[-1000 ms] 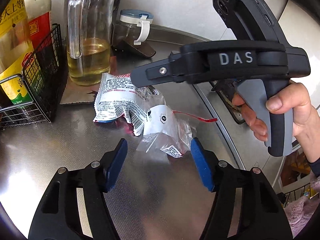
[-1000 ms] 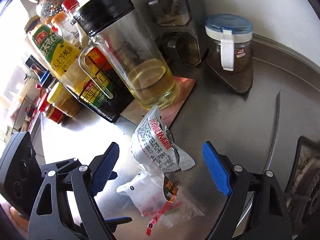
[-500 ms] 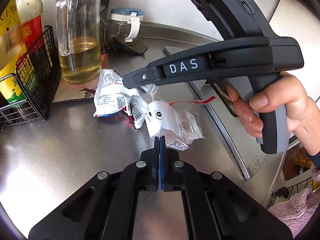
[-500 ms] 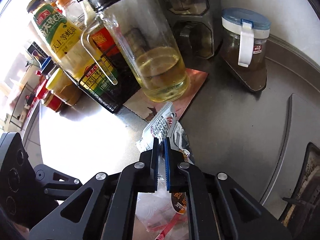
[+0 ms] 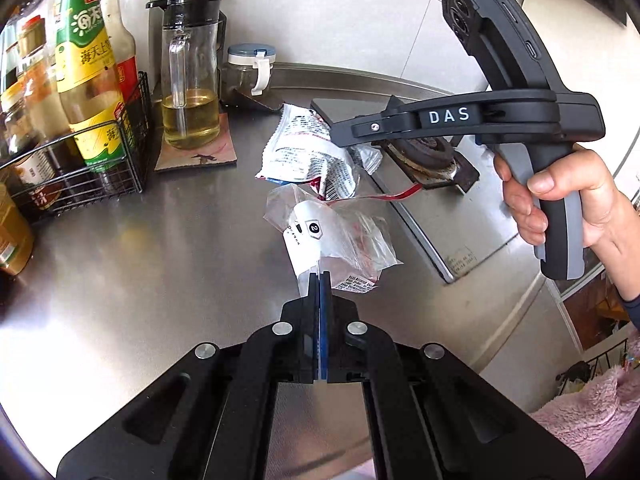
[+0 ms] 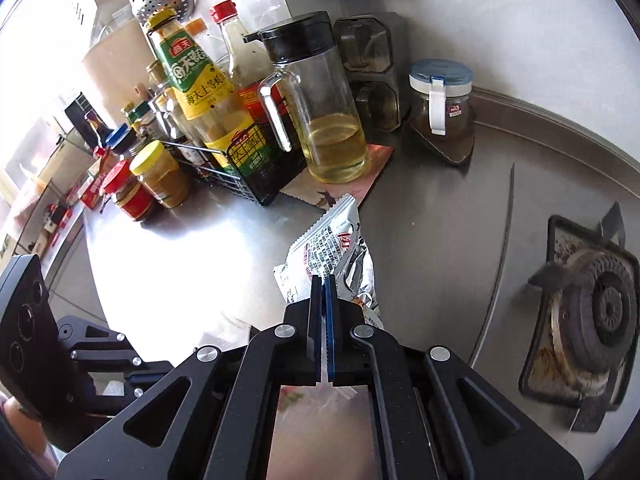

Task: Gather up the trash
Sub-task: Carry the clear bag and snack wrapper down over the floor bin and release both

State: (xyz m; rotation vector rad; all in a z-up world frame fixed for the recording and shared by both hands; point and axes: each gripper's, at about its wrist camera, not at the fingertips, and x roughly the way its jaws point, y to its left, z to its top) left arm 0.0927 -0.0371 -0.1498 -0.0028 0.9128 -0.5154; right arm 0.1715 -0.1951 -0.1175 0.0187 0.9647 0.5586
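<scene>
My left gripper (image 5: 319, 276) is shut on a clear plastic bag (image 5: 340, 236) with a white label and a red strip, held up off the steel counter (image 5: 140, 260). My right gripper (image 6: 324, 280) is shut on a silver printed snack wrapper (image 6: 332, 256), also lifted. In the left wrist view the wrapper (image 5: 308, 156) hangs from the right gripper's black fingers (image 5: 360, 132), just beyond the bag.
A glass oil jug (image 5: 190, 80) on a mat, a small blue-lidded jar (image 5: 248, 70) and a wire basket (image 5: 80, 160) of sauce bottles stand at the back left. A gas burner (image 6: 592, 312) is set into the counter on the right. Jars (image 6: 160, 176) stand further left.
Both grippers closed from open, the left on the plastic bag and the right on the wrapper, then both lifted their pieces up and back from the counter.
</scene>
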